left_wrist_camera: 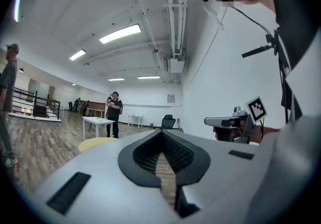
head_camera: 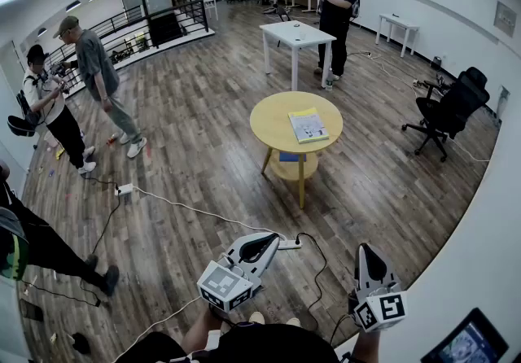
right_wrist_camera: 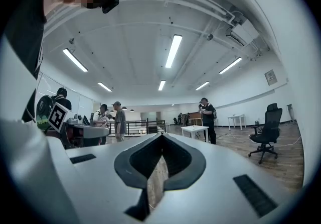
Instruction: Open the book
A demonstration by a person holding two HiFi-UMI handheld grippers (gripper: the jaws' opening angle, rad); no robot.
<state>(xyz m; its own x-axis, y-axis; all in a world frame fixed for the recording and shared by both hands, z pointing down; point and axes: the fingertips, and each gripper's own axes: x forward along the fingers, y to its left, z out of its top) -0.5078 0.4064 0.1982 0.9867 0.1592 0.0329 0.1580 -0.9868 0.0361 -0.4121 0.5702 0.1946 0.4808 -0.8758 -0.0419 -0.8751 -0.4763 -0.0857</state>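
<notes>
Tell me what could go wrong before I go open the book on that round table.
Tripping: a white cable and a power strip lie on the floor between you and the round table. The book lies closed near the table's rim, so pushing the cover may slide it off. The left hand-held gripper and right hand-held gripper are shut and empty; they likely need opening first.
</notes>
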